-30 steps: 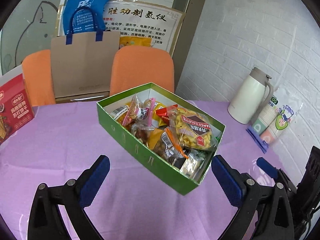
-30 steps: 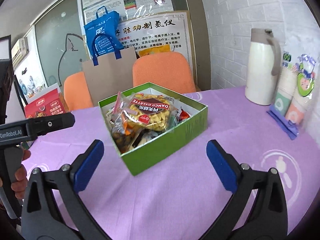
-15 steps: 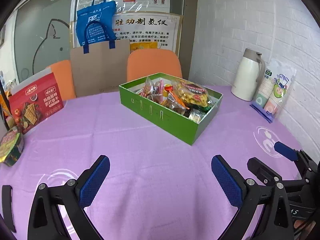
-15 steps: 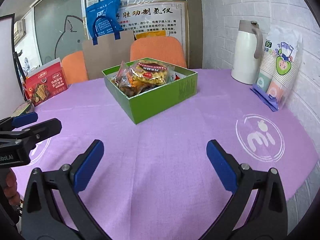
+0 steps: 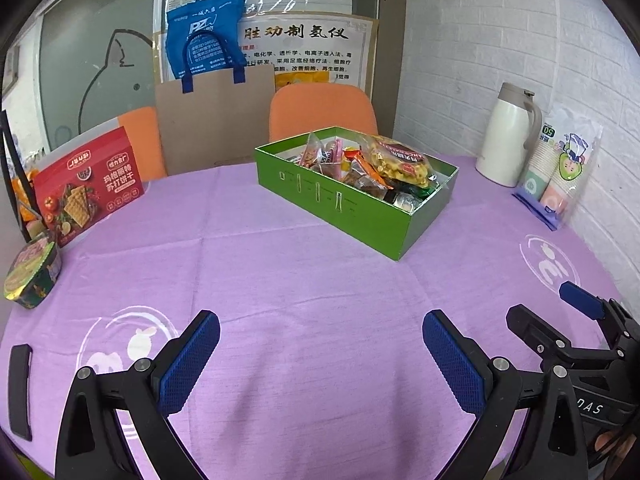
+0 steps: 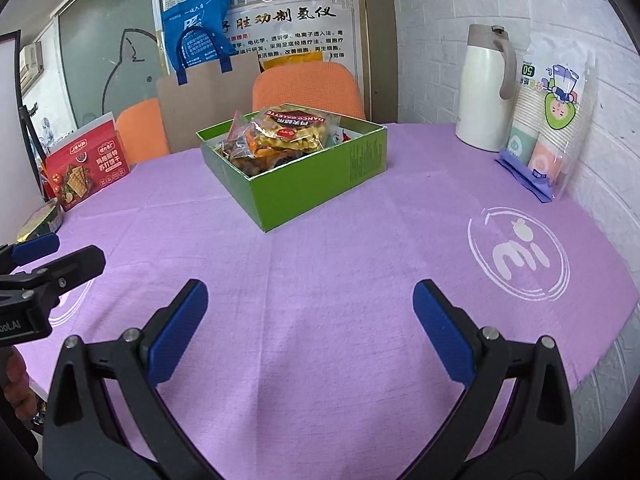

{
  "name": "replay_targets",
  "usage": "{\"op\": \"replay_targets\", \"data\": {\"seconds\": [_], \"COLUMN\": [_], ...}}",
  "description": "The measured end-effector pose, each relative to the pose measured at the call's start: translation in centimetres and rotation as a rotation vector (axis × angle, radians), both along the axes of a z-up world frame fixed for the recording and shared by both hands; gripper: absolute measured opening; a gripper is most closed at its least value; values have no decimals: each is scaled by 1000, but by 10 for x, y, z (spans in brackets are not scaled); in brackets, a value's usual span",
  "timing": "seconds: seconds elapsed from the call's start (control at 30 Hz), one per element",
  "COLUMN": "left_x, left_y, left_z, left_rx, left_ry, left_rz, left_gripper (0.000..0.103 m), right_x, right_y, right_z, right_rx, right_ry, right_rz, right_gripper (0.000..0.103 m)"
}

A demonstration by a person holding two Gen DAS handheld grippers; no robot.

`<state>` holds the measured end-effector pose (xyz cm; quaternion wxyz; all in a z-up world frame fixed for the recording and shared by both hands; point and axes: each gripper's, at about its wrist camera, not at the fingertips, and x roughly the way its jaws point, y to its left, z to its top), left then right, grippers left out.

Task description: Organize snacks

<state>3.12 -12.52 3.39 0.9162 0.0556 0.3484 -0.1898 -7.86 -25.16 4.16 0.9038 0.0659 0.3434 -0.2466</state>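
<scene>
A green box (image 5: pixel 352 208) full of wrapped snacks stands on the purple tablecloth, with a yellow Danco Galette bag (image 5: pixel 400 158) on top. It also shows in the right wrist view (image 6: pixel 316 184) with the same bag (image 6: pixel 294 128). My left gripper (image 5: pixel 320 354) is open and empty, low over the cloth, well short of the box. My right gripper (image 6: pixel 310 320) is open and empty too, near the table's front. Each gripper shows at the edge of the other's view.
A red cracker box (image 5: pixel 86 188) and a round snack tub (image 5: pixel 32 276) stand at the left. A white thermos (image 5: pixel 508 136) and a pack of paper cups (image 5: pixel 560 176) stand at the right wall. Orange chairs (image 5: pixel 320 110) and a paper bag (image 5: pixel 212 120) are behind.
Both grippers have pulled back from the green box toward the table's near edge, staying open and empty. The box now looks farther away in both views.
</scene>
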Motion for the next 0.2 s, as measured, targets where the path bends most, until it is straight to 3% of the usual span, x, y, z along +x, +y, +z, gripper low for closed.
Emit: {"op": "replay_targets", "data": {"seconds": [0.2], "left_x": [-3], "left_y": [4], "left_z": [-1], "left_rx": [9], "left_ry": [-11], "left_rz": [23], "left_gripper": [103], "right_x": [0], "right_y": [0], "right_z": [-1], "right_rx": [2], "right_ry": [-1], "right_rz": [-6], "right_gripper": [102]}}
